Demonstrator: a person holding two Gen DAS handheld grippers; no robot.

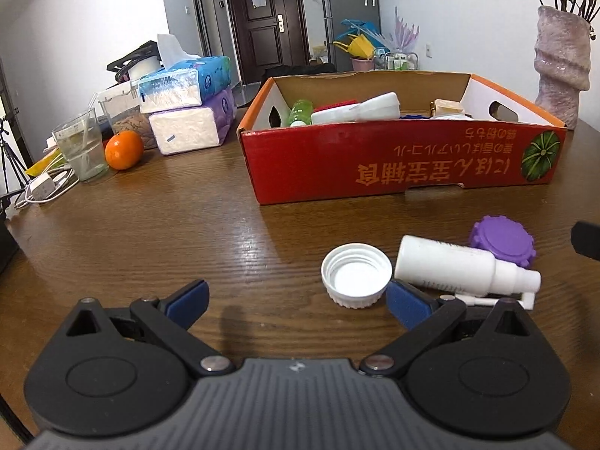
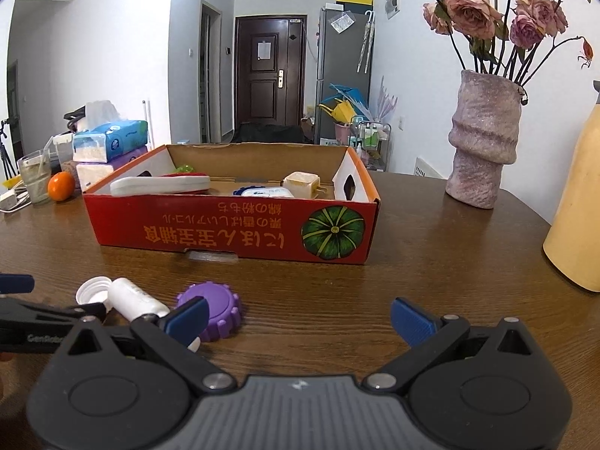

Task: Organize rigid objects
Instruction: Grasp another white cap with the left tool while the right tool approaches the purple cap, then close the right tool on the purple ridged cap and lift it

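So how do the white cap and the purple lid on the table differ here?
The white cap lies open side up, showing its hollow inside; the purple lid lies flat side up. The white cap has fine ridges around its rim, while the purple lid has chunky notched teeth. The white cap lies beside the base of the white spray bottle, the purple lid behind it. Both are round and rest outside the red box.

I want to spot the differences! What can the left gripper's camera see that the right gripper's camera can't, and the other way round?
Only the left wrist view shows a green bottle lying in the box.

Only the right wrist view shows the pink roses and a yellow jug.

Both show the red box, orange, vase, white cap, white spray bottle and purple lid. The left gripper and right gripper are both open.
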